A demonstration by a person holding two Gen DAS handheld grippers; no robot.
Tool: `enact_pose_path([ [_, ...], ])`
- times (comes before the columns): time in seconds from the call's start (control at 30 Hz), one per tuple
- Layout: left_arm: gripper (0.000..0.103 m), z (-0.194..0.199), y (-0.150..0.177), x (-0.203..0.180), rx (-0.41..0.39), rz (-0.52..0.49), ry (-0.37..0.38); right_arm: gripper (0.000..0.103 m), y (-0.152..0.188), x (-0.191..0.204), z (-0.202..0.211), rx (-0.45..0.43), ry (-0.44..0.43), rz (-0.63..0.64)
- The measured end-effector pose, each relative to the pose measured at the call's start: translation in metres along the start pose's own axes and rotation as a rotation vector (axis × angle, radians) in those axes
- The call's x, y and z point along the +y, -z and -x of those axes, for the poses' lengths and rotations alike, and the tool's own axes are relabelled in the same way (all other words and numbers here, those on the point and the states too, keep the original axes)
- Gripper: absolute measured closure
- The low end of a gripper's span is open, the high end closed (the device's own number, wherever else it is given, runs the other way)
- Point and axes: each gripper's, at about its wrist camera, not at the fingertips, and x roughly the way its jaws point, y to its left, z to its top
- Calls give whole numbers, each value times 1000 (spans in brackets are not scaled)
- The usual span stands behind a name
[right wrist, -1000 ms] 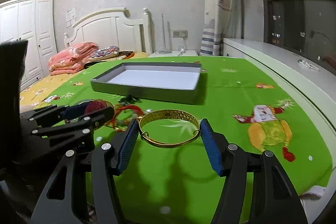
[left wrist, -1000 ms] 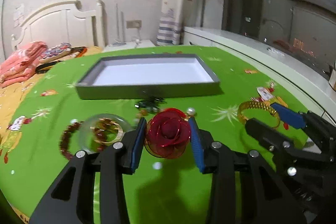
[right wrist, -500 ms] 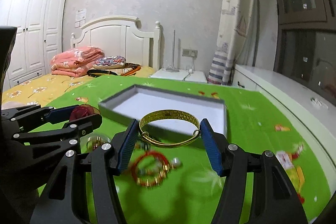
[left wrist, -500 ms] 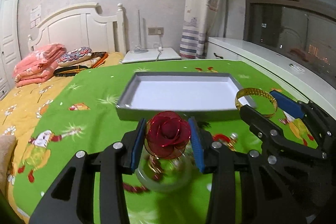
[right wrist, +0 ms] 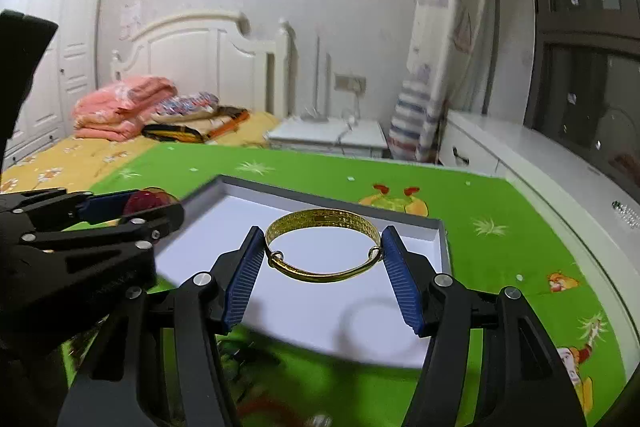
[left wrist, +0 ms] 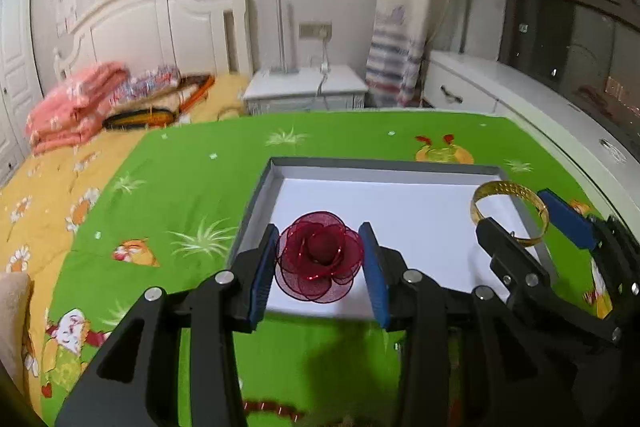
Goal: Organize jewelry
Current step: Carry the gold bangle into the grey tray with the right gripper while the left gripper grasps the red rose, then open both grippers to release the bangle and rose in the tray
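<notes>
My left gripper (left wrist: 320,259) is shut on a dark red mesh rose (left wrist: 320,259) and holds it over the near left part of the grey tray with a white floor (left wrist: 400,203). My right gripper (right wrist: 323,255) is shut on a gold bangle (right wrist: 323,219) and holds it above the tray (right wrist: 224,219), near its right side. In the left wrist view the bangle (left wrist: 508,195) and the right gripper (left wrist: 520,227) show at the tray's right edge. In the right wrist view the left gripper (right wrist: 132,207) with the rose (right wrist: 140,203) shows at the left.
The tray lies on a green cartoon-print cloth (left wrist: 192,187). A red bead strand (left wrist: 272,409) and other blurred pieces (right wrist: 256,403) lie on the cloth in front of the tray. A bed with pink bedding (left wrist: 72,107) is at far left, a white cabinet (left wrist: 520,95) at right.
Both grippers have risen and moved forward with their pieces, from above the loose jewelry on the cloth to above the tray. Both stay shut.
</notes>
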Motion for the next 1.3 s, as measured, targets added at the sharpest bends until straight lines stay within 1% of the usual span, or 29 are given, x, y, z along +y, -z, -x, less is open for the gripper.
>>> enact_pose_path([
  [0.13, 63, -28, -17, 2, 40, 6, -37, 45, -5, -3, -30, 64, 19, -24],
  [0.2, 63, -40, -24, -1, 51, -3, -62, 45, -7, -4, -37, 76, 30, -28],
  [0.33, 63, -56, -26, -1, 71, -4, -79, 44, -11, -7, -46, 93, 43, -30],
  [0.47, 62, -66, -25, -4, 99, -5, -70, 43, -13, -9, -52, 107, 46, -33],
  [0.53, 58, -68, -23, -4, 110, -7, -78, 39, -15, -13, -54, 112, 62, -40],
  [0.6, 48, -67, -24, 0, 107, 9, -82, 33, -16, -16, -51, 108, 55, -57],
  [0.63, 45, -65, -23, 2, 106, 17, -81, 31, -16, -18, -48, 100, 49, -68],
  [0.67, 40, -63, -23, 5, 106, 25, -76, 30, -17, -20, -45, 93, 42, -74],
  [0.77, 35, -51, -20, 10, 90, 25, -72, 30, -19, -20, -34, 83, 22, -77],
  [0.83, 27, -40, -17, 12, 76, 13, -77, 30, -18, -19, -20, 71, 3, -76],
  [0.87, 22, -30, -13, 14, 63, 9, -81, 30, -16, -18, -12, 64, -10, -75],
  [0.9, 19, -21, -9, 17, 51, 11, -78, 30, -13, -18, -3, 55, -19, -71],
  [1.0, 12, 9, 8, 27, 3, 17, -70, 30, -2, -16, 19, 43, -47, -61],
  [1.17, 11, 57, 51, 49, -73, 21, -75, 30, 28, -9, 55, 55, -99, -46],
  [1.2, 9, 64, 60, 54, -85, 24, -81, 30, 35, -5, 61, 57, -111, -40],
  [1.3, 9, 81, 90, 66, -117, 28, -106, 30, 53, 5, 77, 64, -144, -21],
])
